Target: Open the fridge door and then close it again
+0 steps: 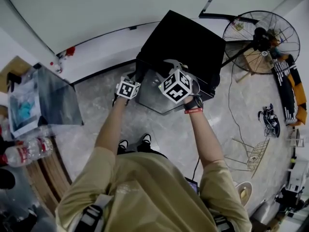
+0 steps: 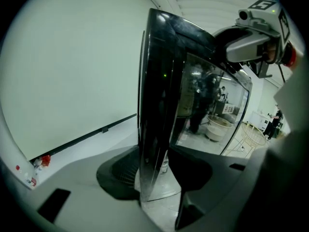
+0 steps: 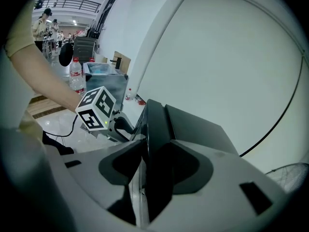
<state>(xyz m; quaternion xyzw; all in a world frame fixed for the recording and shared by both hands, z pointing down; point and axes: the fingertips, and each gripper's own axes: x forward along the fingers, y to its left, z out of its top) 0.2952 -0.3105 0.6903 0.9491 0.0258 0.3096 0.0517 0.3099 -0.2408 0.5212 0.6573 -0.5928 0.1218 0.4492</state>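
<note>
The fridge (image 1: 186, 42), a small black box, stands on the floor (image 1: 169, 134) at the person's 12 o'clock, its back to the wall (image 1: 96, 13). Its glass door (image 1: 154, 93) faces the person. The door looks shut against the body, though the seam is too dark to be sure.

Both tongs are on the door. The left gripper (image 1: 129, 81) is at the door's 9 o'clock edge. In the left gripper view the jaws stand fairly wide, one on each side of the dark slab. One pad lies against the outer edge and the other against the glass face, so the edge is clamped between them. The glass reflects the room behind.

The right gripper (image 1: 173, 71) is at the door's 1 o'clock, near the top corner on the far side from the left one. In the right gripper view its jaws are also fairly wide and closed on the door's thick rim, with a pad pressed on either face. The left gripper's marker cube shows at 10 o'clock.

A fan (image 1: 260, 42) stands at the person's 2 o'clock, well apart from the fridge. A bottle (image 1: 29, 151) lies at 9 o'clock.
</note>
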